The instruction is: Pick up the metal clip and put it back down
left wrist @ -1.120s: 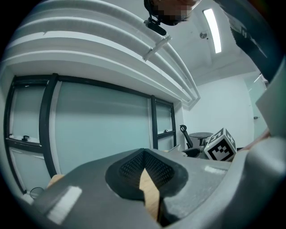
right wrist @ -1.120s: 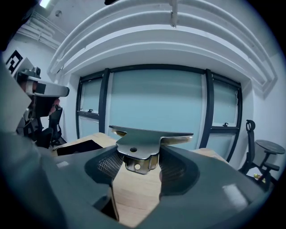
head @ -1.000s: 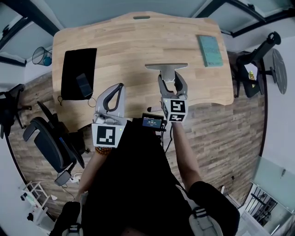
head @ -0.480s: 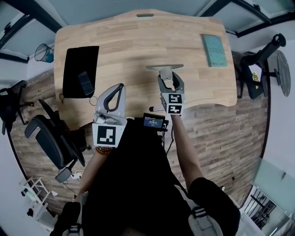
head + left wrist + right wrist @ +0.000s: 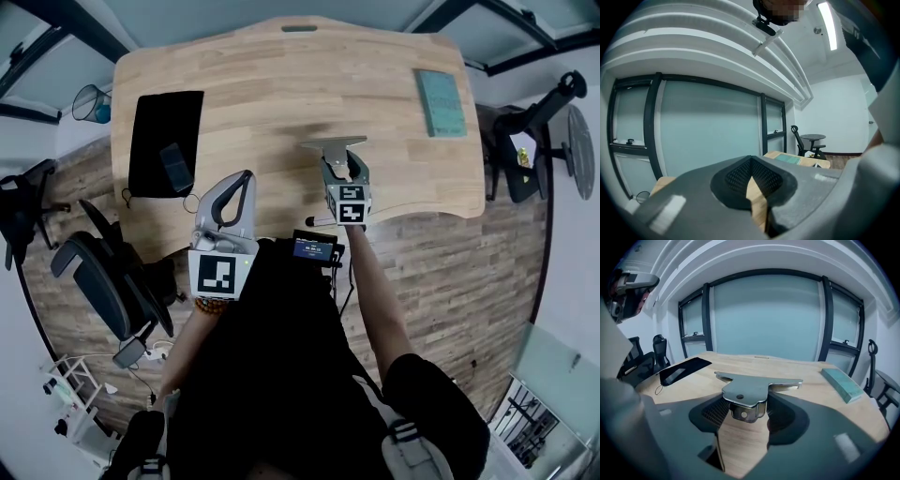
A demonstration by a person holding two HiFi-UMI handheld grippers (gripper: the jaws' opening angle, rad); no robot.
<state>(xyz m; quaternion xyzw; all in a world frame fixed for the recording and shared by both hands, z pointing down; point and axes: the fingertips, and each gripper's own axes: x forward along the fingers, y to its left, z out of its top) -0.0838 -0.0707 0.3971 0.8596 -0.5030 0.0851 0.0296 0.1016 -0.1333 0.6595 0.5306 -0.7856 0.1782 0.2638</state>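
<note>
Right claw (image 5: 746, 411) clamped on metal clip (image 5: 749, 389). Clip held over the wooden surface (image 5: 253, 84); contact with it unclear. Left claw (image 5: 751, 174): tips together, nothing between them.

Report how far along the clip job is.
Done: the metal clip is picked up, clamped in the right gripper. In hand: it hangs low over the wooden desk; contact cannot be told. Remaining: set it down and open the jaws. The left gripper is shut, empty.
</note>
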